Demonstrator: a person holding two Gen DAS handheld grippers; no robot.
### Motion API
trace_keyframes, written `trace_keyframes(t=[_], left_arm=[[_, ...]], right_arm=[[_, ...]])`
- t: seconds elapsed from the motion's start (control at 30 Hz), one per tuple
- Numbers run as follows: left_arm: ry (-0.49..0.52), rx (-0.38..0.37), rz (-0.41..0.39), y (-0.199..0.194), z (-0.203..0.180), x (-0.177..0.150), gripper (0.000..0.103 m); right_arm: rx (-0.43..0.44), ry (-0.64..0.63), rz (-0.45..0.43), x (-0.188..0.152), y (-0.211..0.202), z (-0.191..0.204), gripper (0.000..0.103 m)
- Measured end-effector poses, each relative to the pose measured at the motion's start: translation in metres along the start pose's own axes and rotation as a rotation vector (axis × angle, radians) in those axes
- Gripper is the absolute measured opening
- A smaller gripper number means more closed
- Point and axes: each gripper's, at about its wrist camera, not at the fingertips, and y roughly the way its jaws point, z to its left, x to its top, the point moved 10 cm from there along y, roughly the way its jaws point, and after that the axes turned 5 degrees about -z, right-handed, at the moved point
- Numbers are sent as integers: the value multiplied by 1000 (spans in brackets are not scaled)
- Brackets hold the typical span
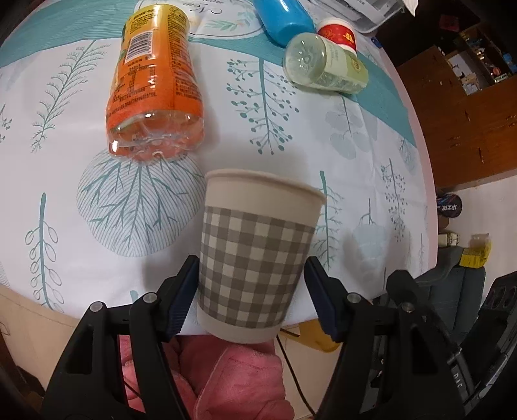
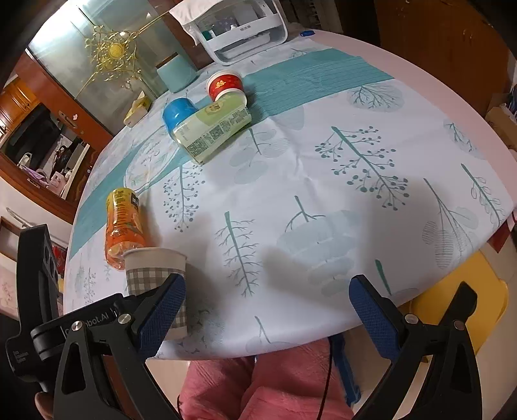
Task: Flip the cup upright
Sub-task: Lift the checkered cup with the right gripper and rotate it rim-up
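A grey-and-white checked paper cup (image 1: pixel 255 258) stands upright, rim up, at the near edge of the round table. My left gripper (image 1: pixel 250 297) has one blue pad on each side of the cup's lower half; the left pad touches it, and a narrow gap shows at the right pad. The cup also shows in the right wrist view (image 2: pixel 155 271), partly behind my right gripper's left finger. My right gripper (image 2: pixel 268 310) is open and empty, over the table's near edge to the right of the cup.
An orange juice bottle (image 1: pixel 155 80) lies on its side just beyond the cup. Farther back lie a clear green-labelled bottle (image 1: pixel 326 64), a blue bottle (image 1: pixel 284 16) and a red cup (image 1: pixel 337 34). A white appliance (image 2: pixel 242 29) stands at the far edge. The leaf-print tablecloth (image 2: pixel 323 194) covers the table.
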Motion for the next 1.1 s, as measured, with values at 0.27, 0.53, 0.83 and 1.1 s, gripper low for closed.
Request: trace_keyframes(t=[0.27,0.53,0.83,1.1], left_arm=[[56,-12,-46,-29,-8,1,66],[49,-24,-151,-67,11,15,67],[36,32,-285,-103,45,33,67],[4,25,-312,-118,68,48,67]], right_arm=[[19,7,-8,2,-2,0,103],[33,-13,-3,3,2,23,103],[124,-7,51,3,26,66,103],[135,-22,129,2,60,92,101]])
